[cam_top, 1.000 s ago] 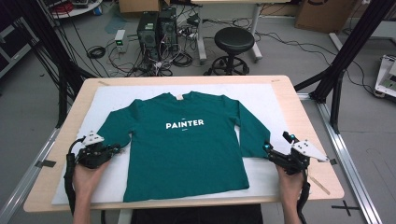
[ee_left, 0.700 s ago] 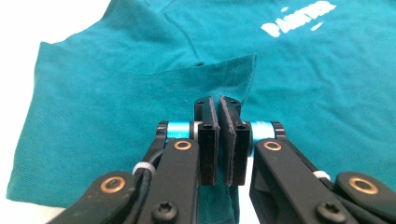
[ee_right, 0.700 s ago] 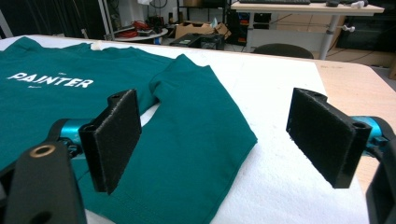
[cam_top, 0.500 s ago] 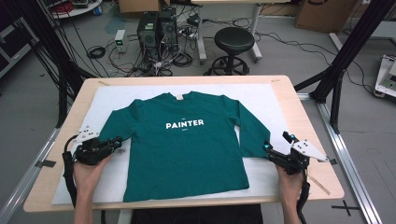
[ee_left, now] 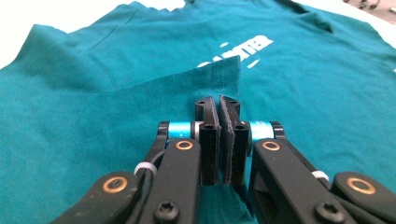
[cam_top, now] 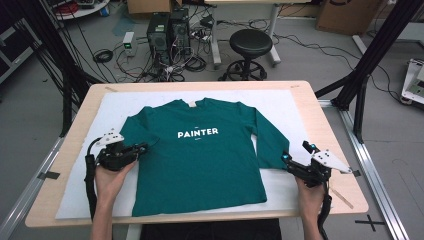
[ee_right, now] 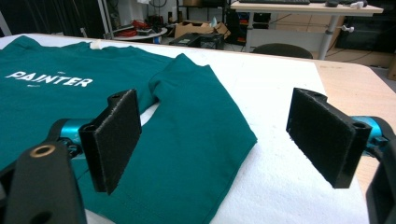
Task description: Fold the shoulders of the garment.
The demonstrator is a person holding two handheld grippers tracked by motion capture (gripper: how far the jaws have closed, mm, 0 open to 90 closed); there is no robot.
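Left tool (ee_left: 219,140) pinches the shirt's left sleeve (ee_left: 205,79), folded onto the chest. Right sleeve (ee_right: 201,116) lies lengthwise along the counter's right edge, cuff directly ahead of the wide-open right tool (ee_right: 219,140).

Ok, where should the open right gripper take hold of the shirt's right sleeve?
Probably at the sleeve cuff end, coming in low from the table's outer edge. The cuff hem lies flat on the white mat just ahead of the right gripper, whose jaws stand wide open, with a free edge facing them.
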